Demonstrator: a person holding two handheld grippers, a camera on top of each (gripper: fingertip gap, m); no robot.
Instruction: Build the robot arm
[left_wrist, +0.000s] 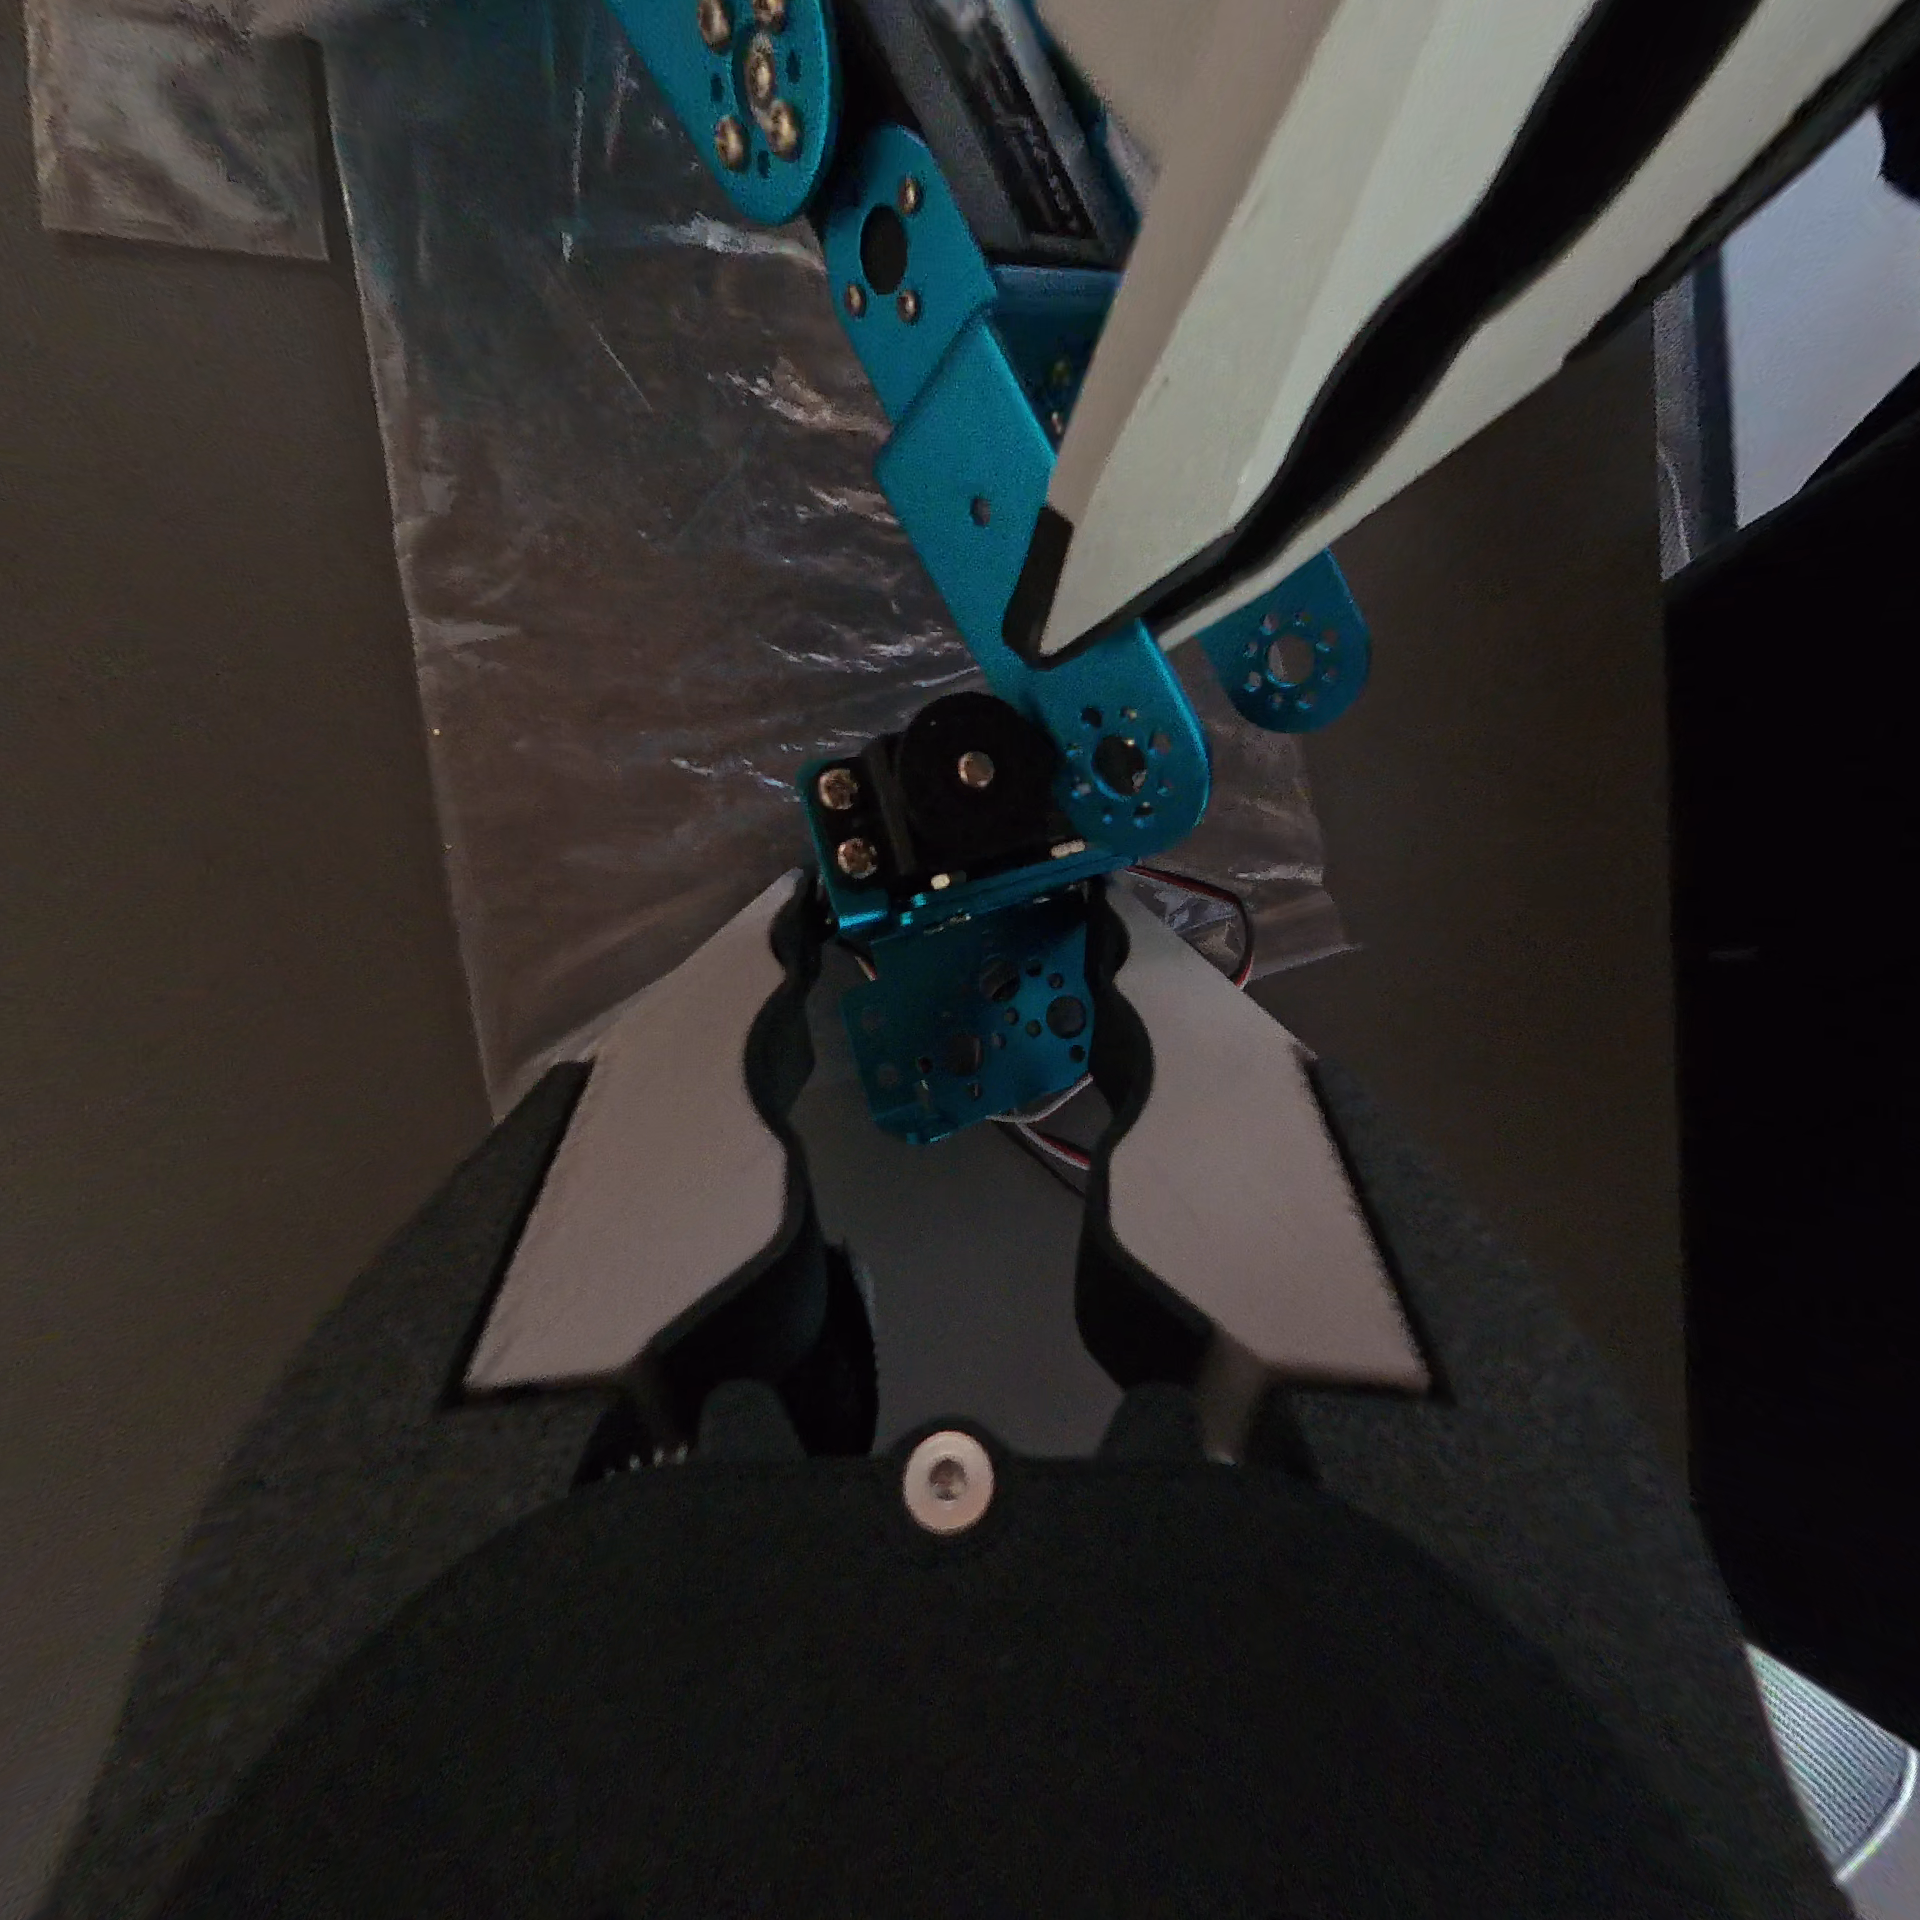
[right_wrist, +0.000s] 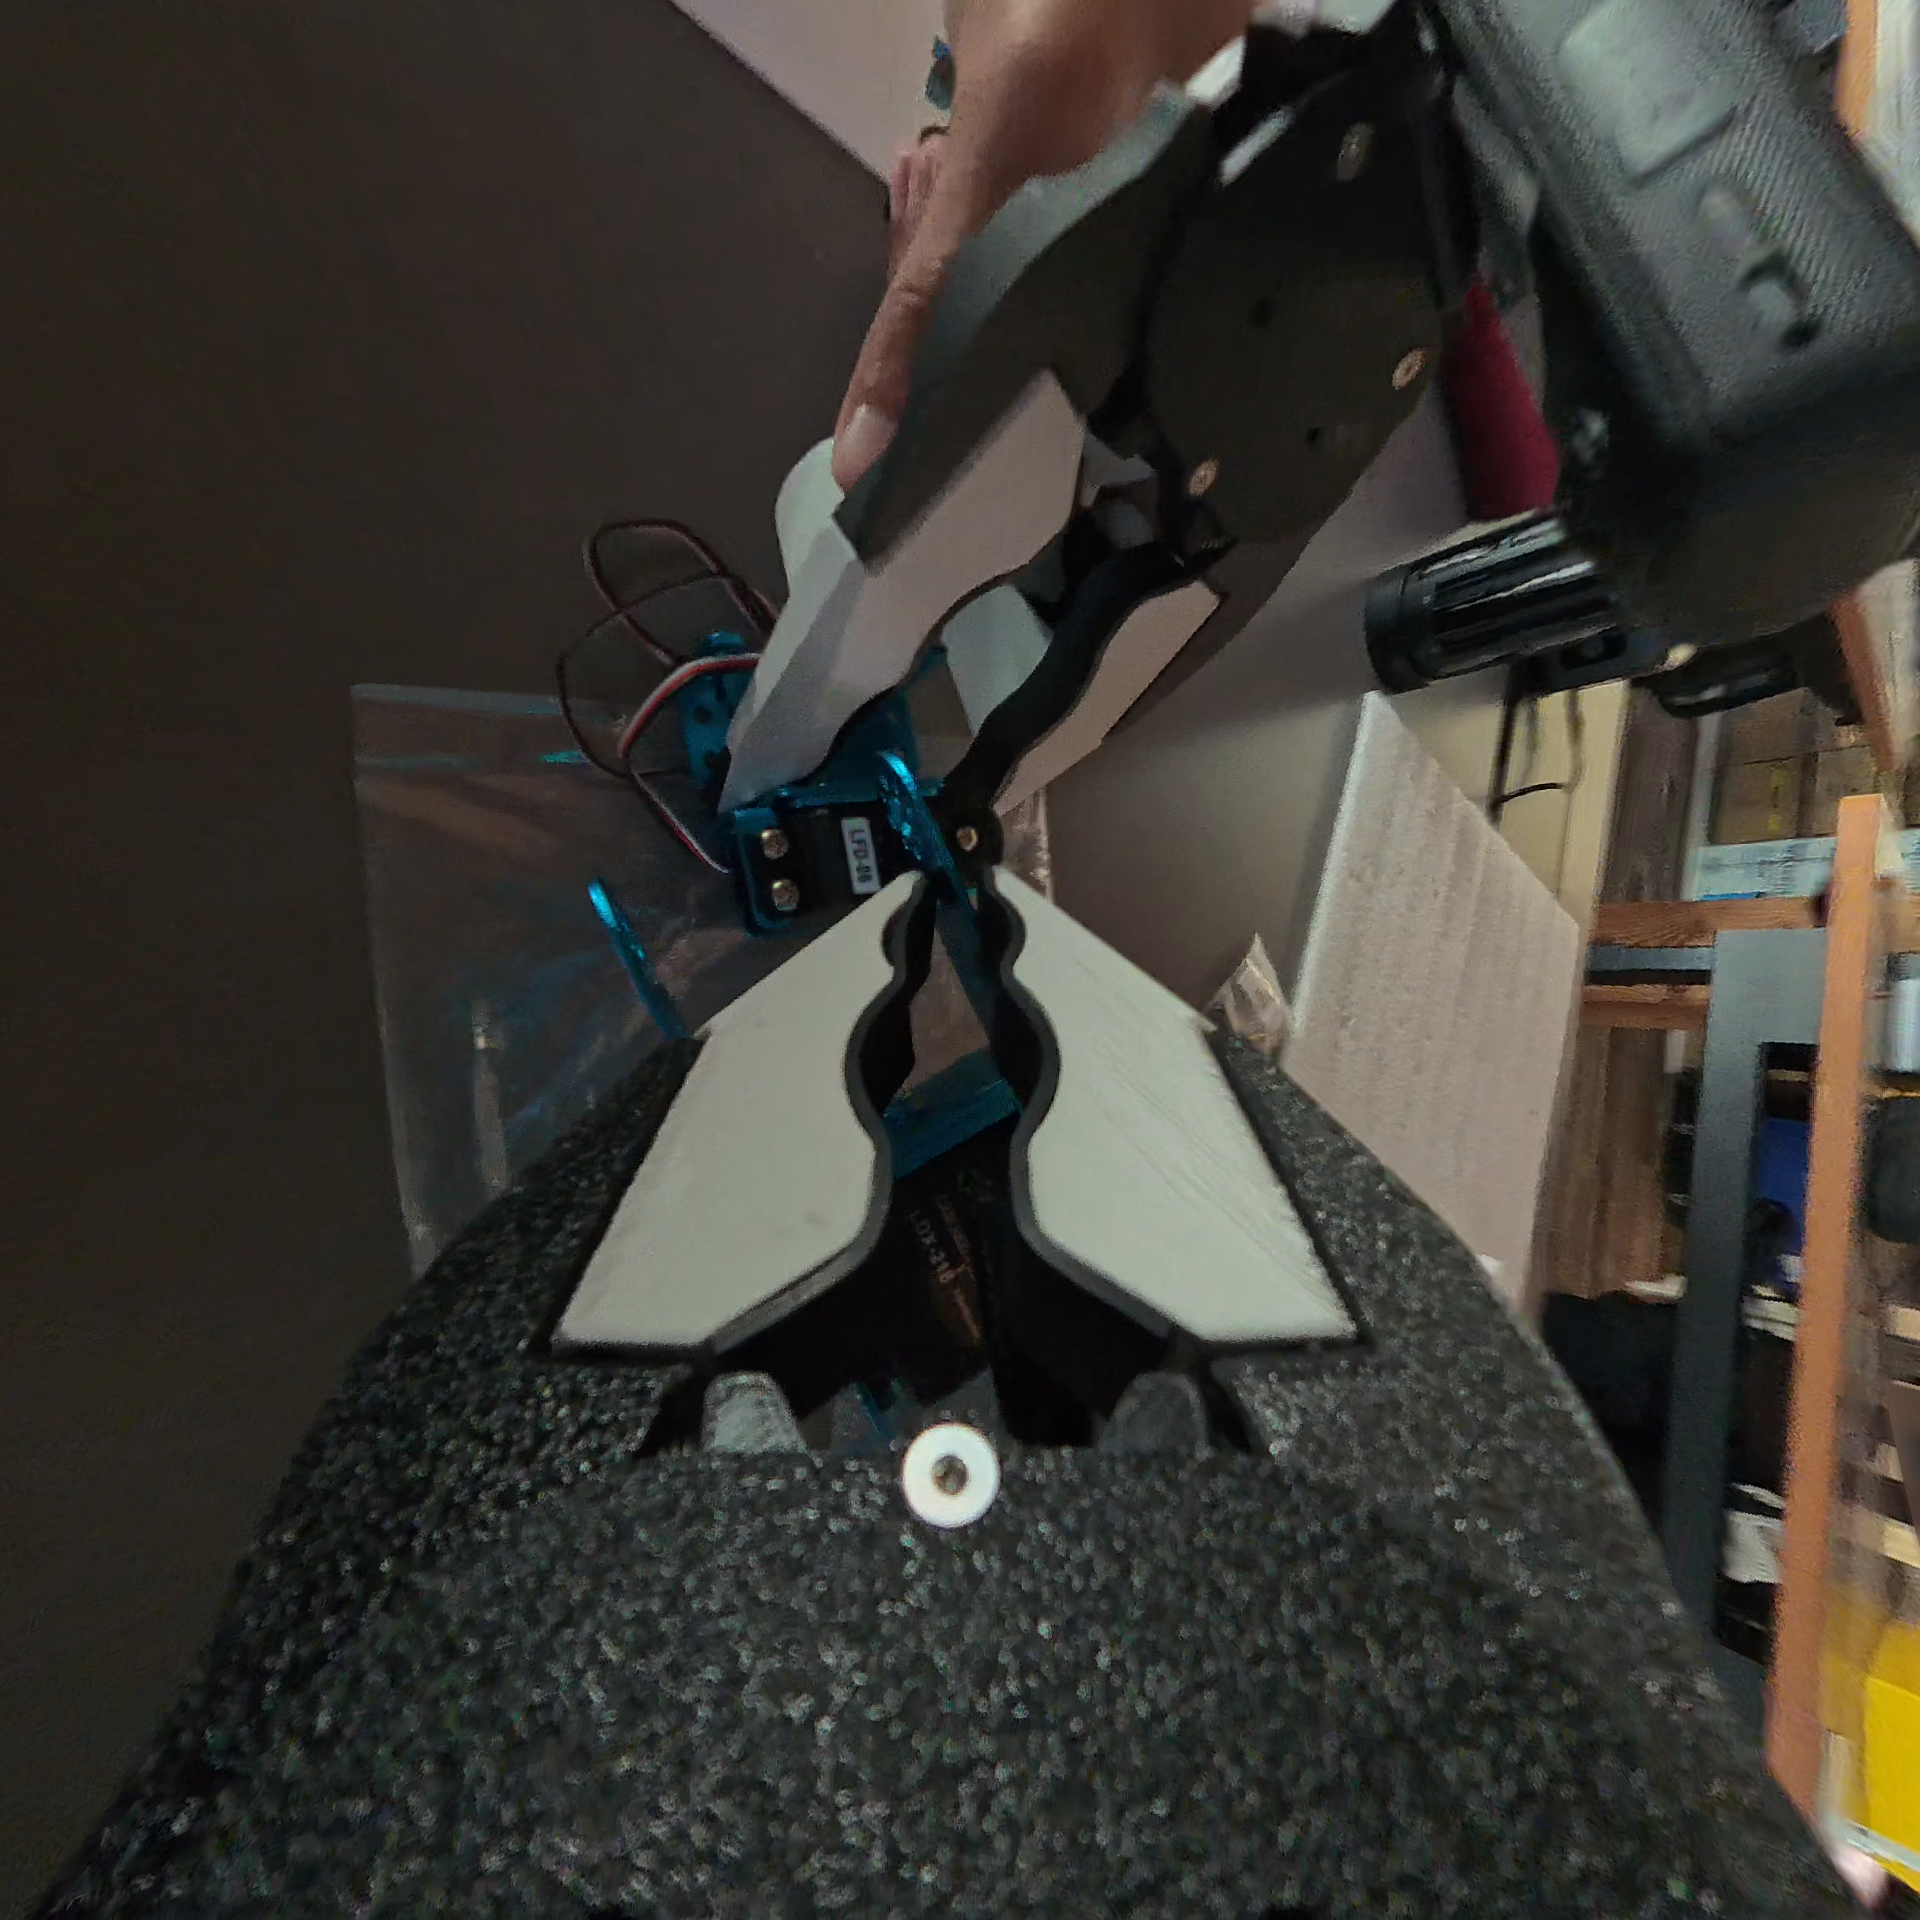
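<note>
1. Your left wrist camera sits just behind its own fingers (left_wrist: 665, 1132) and looks steeply down onto the dark counter (left_wrist: 208, 727), very close.
2. Your right wrist camera sits behind its fingers (right_wrist: 769, 1143) and looks forward, nearly level, with shelves (right_wrist: 1766, 935) far off on the right.
3. Both views share the blue bracket assembly (left_wrist: 1039, 623) (right_wrist: 790, 831) and the clear plastic bag (left_wrist: 623, 520) (right_wrist: 468, 883), seen from opposite sides; each also shows the other gripper.

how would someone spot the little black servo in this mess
Start at the clear plastic bag on the dark table. Above it hangs a chain of blue metal brackets. The black servo sits in its lowest bracket: the only black block, with two brass screws.
</note>
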